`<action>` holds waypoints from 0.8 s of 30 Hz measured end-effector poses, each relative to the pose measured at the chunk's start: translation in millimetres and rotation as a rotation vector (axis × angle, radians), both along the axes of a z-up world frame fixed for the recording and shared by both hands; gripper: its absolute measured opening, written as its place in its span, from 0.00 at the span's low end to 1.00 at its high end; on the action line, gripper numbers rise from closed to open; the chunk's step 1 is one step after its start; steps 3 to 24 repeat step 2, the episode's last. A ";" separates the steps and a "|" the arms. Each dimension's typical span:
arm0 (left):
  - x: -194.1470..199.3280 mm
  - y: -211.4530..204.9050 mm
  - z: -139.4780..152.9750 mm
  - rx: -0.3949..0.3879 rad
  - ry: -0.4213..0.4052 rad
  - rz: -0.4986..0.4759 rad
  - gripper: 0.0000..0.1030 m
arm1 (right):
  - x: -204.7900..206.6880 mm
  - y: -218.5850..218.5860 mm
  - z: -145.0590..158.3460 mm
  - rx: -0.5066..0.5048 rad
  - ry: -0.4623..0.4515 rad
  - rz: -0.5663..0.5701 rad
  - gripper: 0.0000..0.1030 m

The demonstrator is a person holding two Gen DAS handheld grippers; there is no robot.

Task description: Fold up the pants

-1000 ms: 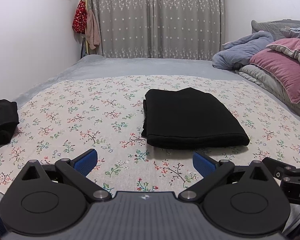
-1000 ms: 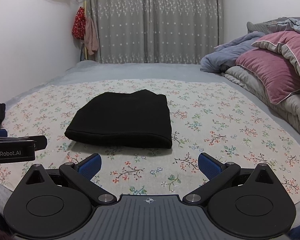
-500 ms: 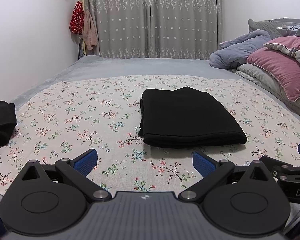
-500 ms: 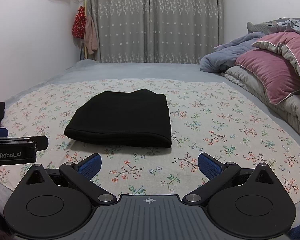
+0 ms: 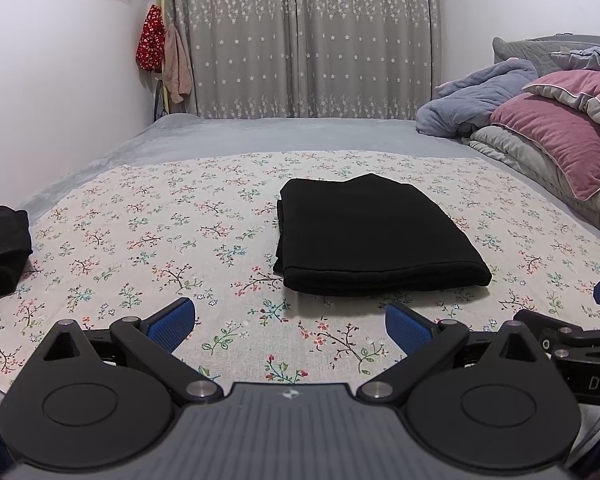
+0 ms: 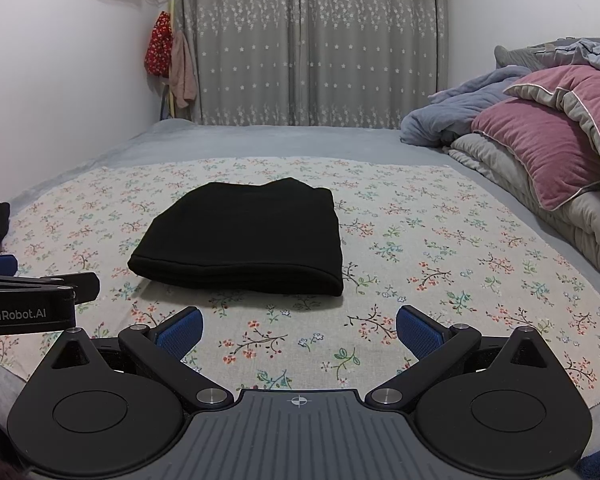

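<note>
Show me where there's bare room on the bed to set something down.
Free: floral sheet between the folded black pants and the black garment at the left edge; also the grey strip before the curtain. Crowded: the right side, piled with pillows and blankets.

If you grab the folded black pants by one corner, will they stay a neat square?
Probably not. The folded black pants are soft stacked cloth layers, so a corner lift would likely let them droop and unfold. They look light, and might slide on the flowered sheet.
</note>
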State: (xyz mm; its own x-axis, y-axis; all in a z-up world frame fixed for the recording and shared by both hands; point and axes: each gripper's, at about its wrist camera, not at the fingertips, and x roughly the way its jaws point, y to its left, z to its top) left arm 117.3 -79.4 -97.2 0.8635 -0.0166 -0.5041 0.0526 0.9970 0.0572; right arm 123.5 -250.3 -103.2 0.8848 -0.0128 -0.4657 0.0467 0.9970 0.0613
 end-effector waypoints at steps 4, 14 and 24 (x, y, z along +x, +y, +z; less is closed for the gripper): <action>0.4 0.0 0.1 -0.001 0.001 0.000 0.92 | 0.0 0.2 0.0 0.000 0.000 0.000 1.00; 0.4 0.0 0.1 -0.001 0.001 0.000 0.92 | 0.0 0.2 0.0 0.000 0.000 0.000 1.00; 0.4 0.0 0.1 -0.001 0.001 0.000 0.92 | 0.0 0.2 0.0 0.000 0.000 0.000 1.00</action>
